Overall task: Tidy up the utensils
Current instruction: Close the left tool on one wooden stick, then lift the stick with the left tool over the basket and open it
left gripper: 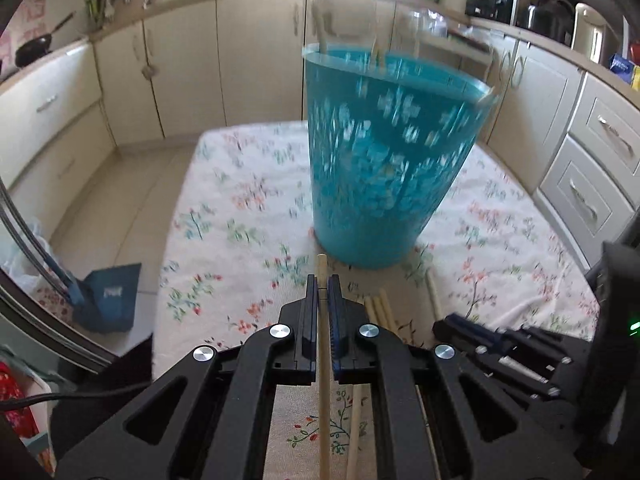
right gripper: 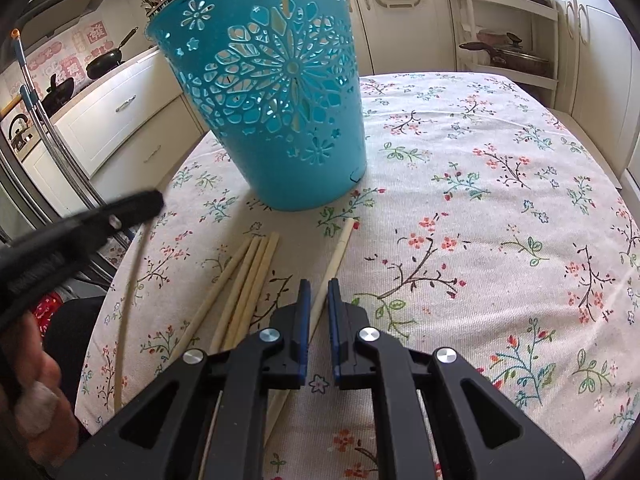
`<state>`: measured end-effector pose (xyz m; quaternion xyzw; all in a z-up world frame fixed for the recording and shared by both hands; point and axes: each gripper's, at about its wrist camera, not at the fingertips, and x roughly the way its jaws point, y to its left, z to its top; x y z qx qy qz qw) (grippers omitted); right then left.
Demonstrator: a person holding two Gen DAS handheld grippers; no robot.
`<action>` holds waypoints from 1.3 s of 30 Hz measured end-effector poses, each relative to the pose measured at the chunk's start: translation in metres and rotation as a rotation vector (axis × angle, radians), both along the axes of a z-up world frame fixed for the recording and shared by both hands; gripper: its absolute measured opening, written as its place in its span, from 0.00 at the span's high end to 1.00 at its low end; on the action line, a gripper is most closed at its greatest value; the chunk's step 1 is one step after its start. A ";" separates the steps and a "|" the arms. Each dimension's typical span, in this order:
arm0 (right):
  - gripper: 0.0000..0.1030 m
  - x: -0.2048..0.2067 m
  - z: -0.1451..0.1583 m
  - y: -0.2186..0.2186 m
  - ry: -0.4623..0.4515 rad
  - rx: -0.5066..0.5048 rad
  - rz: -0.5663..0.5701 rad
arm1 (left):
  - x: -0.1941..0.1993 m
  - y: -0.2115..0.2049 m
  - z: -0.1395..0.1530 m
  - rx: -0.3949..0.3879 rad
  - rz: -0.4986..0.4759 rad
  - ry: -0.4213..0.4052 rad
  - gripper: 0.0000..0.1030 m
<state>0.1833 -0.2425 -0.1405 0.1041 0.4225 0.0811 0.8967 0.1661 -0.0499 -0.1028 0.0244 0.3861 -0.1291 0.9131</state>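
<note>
Chopstick [left gripper: 322, 344] pinched in left gripper [left gripper: 322, 280] near teal basket [left gripper: 384, 160]; right gripper [right gripper: 319, 286] closed, nothing clamped, above loose chopsticks [right gripper: 248, 280].

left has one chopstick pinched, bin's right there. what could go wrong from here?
1. The left gripper pinches the chopstick near one end, so the long free end may swing or slip.
2. The teal basket looks light and tall with sticks already inside; a bump on its rim might tip it.
3. The right gripper hangs close over the loose chopsticks and might scatter them across the tablecloth.
</note>
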 end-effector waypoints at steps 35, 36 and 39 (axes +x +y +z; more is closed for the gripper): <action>0.91 0.000 0.000 -0.005 -0.002 0.023 0.001 | 0.087 0.066 0.056 -0.092 0.113 0.088 0.75; 0.91 0.000 0.000 -0.005 -0.001 0.025 0.000 | 0.095 0.068 0.044 -0.079 0.120 0.113 0.74; 0.91 0.001 0.000 -0.006 -0.001 0.028 -0.001 | 0.119 0.067 0.012 -0.044 0.133 0.171 0.66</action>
